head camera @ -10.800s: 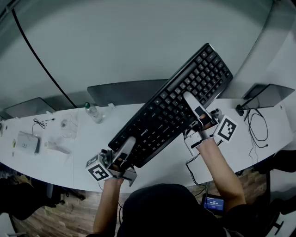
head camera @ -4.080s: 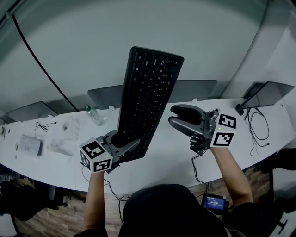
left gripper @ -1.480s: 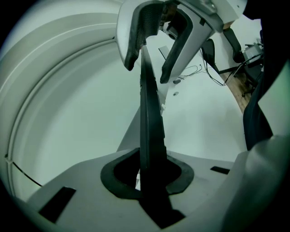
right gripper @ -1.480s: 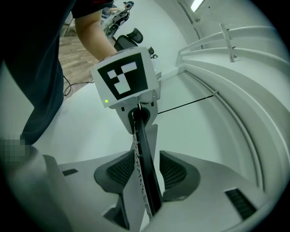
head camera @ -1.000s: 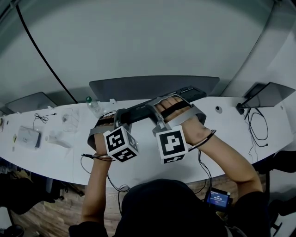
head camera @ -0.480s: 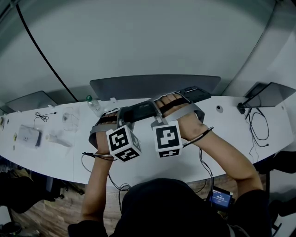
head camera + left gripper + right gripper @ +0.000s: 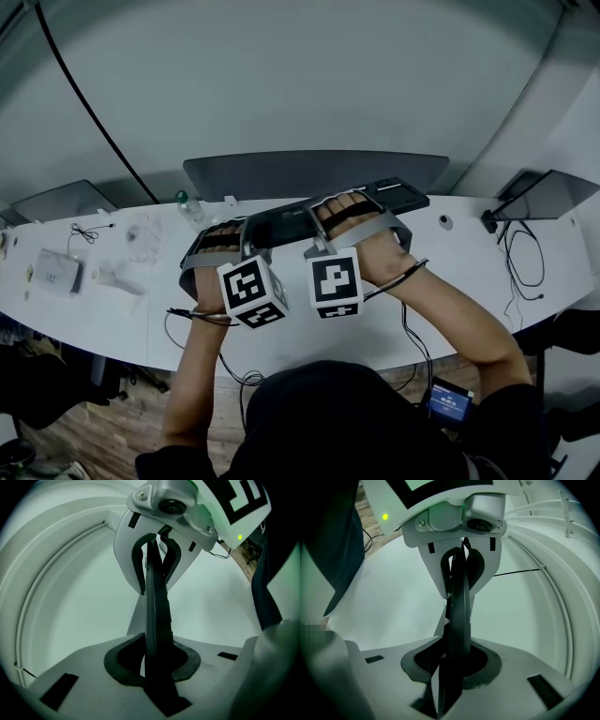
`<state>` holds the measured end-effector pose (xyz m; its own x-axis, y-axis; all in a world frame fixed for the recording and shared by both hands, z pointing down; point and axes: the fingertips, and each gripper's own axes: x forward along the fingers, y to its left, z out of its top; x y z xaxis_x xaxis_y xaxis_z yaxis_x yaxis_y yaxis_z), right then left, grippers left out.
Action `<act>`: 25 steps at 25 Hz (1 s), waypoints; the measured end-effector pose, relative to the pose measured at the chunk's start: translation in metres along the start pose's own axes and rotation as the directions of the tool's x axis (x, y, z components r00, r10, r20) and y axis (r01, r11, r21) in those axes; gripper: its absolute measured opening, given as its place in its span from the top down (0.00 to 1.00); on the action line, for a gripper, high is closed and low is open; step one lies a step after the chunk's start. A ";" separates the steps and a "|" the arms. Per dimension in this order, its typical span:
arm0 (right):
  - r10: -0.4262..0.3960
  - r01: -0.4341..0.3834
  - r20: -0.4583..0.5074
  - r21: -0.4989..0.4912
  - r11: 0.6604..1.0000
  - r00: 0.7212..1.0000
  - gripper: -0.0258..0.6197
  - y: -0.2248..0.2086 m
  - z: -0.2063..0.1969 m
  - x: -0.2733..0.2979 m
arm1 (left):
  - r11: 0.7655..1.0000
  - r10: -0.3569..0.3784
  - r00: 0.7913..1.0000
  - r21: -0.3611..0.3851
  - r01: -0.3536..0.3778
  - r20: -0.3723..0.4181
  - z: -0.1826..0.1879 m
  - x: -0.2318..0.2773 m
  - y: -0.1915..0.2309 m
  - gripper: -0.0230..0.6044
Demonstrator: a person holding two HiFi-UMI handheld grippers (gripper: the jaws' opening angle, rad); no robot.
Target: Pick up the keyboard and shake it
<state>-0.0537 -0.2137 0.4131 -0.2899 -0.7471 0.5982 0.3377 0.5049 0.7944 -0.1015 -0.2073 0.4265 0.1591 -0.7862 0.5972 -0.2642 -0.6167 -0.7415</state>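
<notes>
The black keyboard lies lengthwise along the far side of the white desk, mostly hidden behind both hands. My left gripper is shut on its left part. My right gripper grips it further right; its jaws have just been closing with the keyboard's edge between them. In the left gripper view the keyboard runs edge-on from my left gripper to the right gripper. In the right gripper view the pads of my right gripper press on the thin keyboard.
A dark flat panel stands behind the keyboard. A small bottle and loose small items sit at the left. At the right are a dark slab and cables.
Both hands and the keyboard have sunk a little toward the desk. The right gripper's marker cube has shifted slightly down and left. The left gripper has kept its hold.
</notes>
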 end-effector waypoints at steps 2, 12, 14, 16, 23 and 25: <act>-0.001 0.001 0.000 0.002 1.000 1.000 0.79 0.002 0.001 0.000 | 1.000 0.001 1.000 0.003 -0.001 -0.002 -0.001 -0.001 -0.002 0.81; 0.015 -0.015 -0.016 0.030 0.999 1.000 0.82 0.003 0.000 -0.003 | 1.000 0.019 1.000 0.000 -0.019 0.015 0.001 0.000 -0.005 0.81; 0.007 -0.006 -0.018 0.037 0.999 1.000 0.82 0.002 -0.002 -0.004 | 1.000 0.029 0.999 0.005 -0.029 0.014 0.002 -0.001 -0.005 0.81; -0.002 0.003 -0.020 0.045 0.999 1.000 0.82 0.001 -0.003 -0.006 | 0.999 0.040 0.999 0.010 -0.040 0.015 0.004 -0.002 -0.004 0.81; -0.002 0.003 -0.021 0.063 0.998 1.000 0.82 0.002 -0.002 -0.004 | 0.998 0.065 0.998 0.017 -0.065 0.024 0.003 -0.002 -0.001 0.78; -0.003 0.005 -0.021 0.071 0.997 1.000 0.82 0.002 -0.003 -0.005 | 0.996 0.082 0.996 0.015 -0.083 0.029 0.005 -0.002 0.001 0.75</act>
<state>-0.0486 -0.2106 0.4111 -0.2723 -0.7575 0.5934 0.2718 0.5310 0.8026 -0.0978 -0.2065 0.4225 0.1646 -0.8350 0.5251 -0.2622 -0.5502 -0.7928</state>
